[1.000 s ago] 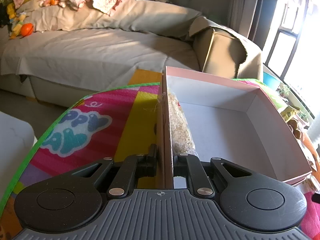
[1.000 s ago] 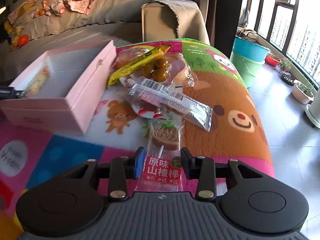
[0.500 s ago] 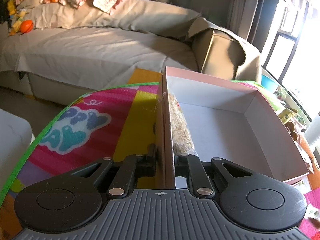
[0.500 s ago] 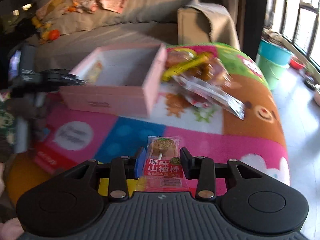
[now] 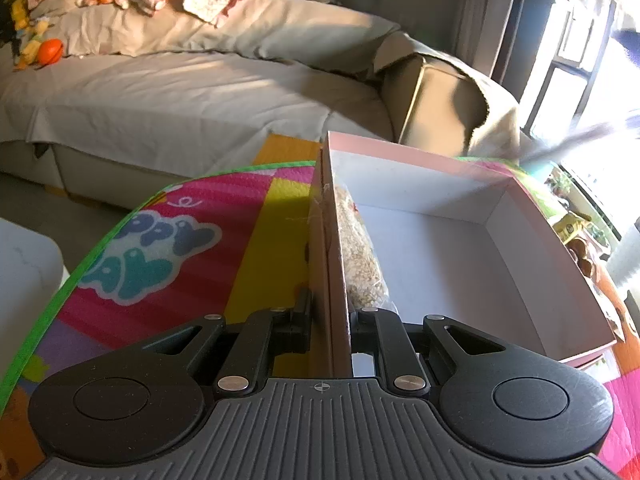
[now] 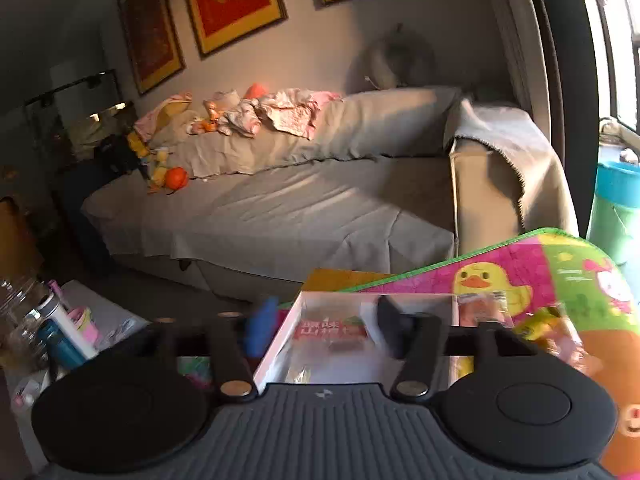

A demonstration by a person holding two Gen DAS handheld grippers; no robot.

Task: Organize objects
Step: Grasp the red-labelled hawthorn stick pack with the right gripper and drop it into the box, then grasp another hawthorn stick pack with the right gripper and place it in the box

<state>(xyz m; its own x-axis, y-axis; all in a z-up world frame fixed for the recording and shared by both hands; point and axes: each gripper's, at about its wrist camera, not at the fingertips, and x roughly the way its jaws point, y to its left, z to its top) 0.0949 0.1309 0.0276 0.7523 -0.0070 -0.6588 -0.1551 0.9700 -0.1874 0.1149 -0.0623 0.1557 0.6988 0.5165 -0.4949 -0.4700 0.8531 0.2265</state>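
The side wall of the pink box [image 5: 338, 264] is seen clamped between the closed fingers of the left gripper [image 5: 330, 320], one finger outside the wall and one inside. A clear packet of oat-coloured snack [image 5: 360, 256] is seen lying inside the box against that held wall, the rest of the white floor being bare in the left wrist view. The box is set on a colourful play mat [image 5: 160, 248] in front of a grey sofa [image 5: 180, 92]. The right gripper [image 6: 324, 330] is held above the box, its jaws just opened and nothing gripped between them; below them, blurred, a red-labelled lollipop packet [image 6: 330, 332] is seen inside the box. More snack packets [image 6: 552, 328] are seen on the mat beside the box.
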